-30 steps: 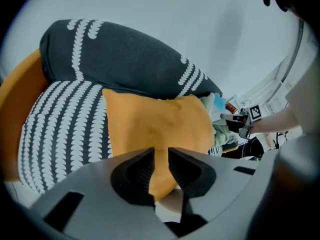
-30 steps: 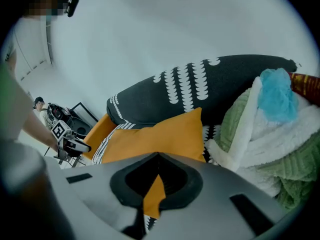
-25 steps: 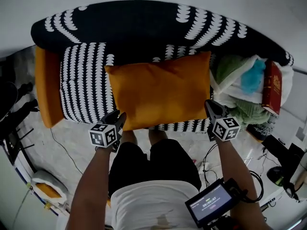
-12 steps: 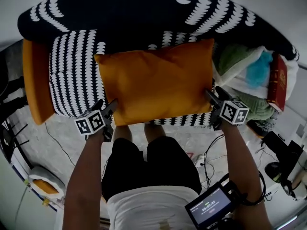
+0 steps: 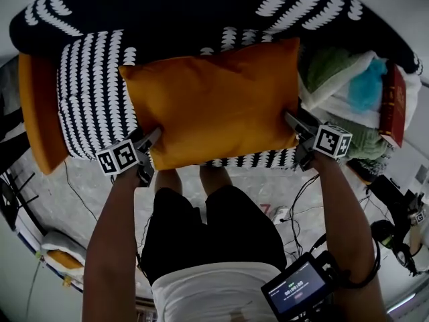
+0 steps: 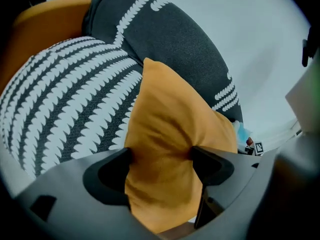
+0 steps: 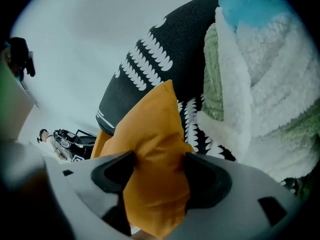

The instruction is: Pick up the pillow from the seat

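Head view: the orange pillow (image 5: 211, 102) lies on the striped seat (image 5: 90, 92), leaning on its dark back. The left claw (image 5: 149, 139) and right claw (image 5: 295, 121) sit at the seat's front edge, one at each lower pillow corner.

Left gripper view: the left claw (image 6: 160, 164) has just been opening and stands wide, the pillow (image 6: 170, 134) corner filling its gap above the seat (image 6: 65, 104).

Right gripper view: the right claw (image 7: 157, 171) has also just been opening and is wide, with the pillow (image 7: 150, 129) corner between its jaws. A blanket (image 7: 265, 84) is piled on the seat's right end.

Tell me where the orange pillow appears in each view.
Head view: pillow at centre, over the striped seat.
Left gripper view: pillow at lower centre, from the bottom edge upward.
Right gripper view: pillow at lower centre, left of the white blanket.
Shared landmark: the dark patterned backrest behind it.
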Available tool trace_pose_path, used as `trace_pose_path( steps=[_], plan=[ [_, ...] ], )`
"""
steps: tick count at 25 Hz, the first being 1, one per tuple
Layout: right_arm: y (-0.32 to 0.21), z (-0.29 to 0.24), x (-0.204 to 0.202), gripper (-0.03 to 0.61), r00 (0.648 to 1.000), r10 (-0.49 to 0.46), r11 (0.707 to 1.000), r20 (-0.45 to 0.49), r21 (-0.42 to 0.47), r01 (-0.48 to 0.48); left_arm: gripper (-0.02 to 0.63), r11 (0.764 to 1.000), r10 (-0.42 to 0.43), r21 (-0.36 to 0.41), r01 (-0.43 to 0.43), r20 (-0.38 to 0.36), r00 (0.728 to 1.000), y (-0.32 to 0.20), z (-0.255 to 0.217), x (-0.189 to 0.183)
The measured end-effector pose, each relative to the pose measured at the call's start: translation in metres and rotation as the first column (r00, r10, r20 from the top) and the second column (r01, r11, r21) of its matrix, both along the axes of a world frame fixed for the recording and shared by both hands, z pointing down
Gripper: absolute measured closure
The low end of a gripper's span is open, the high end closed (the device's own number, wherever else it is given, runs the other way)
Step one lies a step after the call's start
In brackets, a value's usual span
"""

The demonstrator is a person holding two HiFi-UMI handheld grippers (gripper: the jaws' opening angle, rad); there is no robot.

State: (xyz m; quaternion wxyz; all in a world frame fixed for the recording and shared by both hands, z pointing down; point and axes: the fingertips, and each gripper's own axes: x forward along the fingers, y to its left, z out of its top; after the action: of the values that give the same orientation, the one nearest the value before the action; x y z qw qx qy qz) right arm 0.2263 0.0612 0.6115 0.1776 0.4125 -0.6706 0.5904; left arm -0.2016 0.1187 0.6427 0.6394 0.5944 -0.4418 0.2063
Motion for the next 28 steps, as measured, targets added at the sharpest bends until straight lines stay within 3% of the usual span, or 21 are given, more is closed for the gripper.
trace_pose_path(
  steps=[3,11,16,21,28],
  plan=[
    [0.001,0.004,-0.001,0.271,0.999,0.01,1.0,0.034,0.0,-0.01,0.238,1.0,-0.005,-0.007,0.004,-0.049,0.999,0.0,0.004,0.007],
    [0.009,-0.01,-0.013,0.404,0.996,-0.087,0.996,-0.02,-0.012,0.087,0.437,0.997,0.078,-0.003,-0.079,-0.105,0.991,0.005,-0.011,0.019],
    [0.008,-0.011,-0.018,0.428,0.995,-0.089,0.996,-0.033,0.022,0.09,0.471,0.991,0.131,0.001,-0.132,-0.078,0.988,0.001,-0.015,0.013],
    [0.023,-0.025,-0.021,0.431,0.996,-0.068,0.996,-0.056,0.051,0.071,0.49,0.985,0.173,0.022,-0.172,-0.097,0.98,0.002,-0.024,0.011],
    [0.061,-0.059,-0.07,0.436,0.998,-0.039,0.994,-0.039,0.099,0.043,0.514,0.968,0.251,0.055,-0.246,-0.102,0.963,0.006,-0.052,-0.034]
  ],
)
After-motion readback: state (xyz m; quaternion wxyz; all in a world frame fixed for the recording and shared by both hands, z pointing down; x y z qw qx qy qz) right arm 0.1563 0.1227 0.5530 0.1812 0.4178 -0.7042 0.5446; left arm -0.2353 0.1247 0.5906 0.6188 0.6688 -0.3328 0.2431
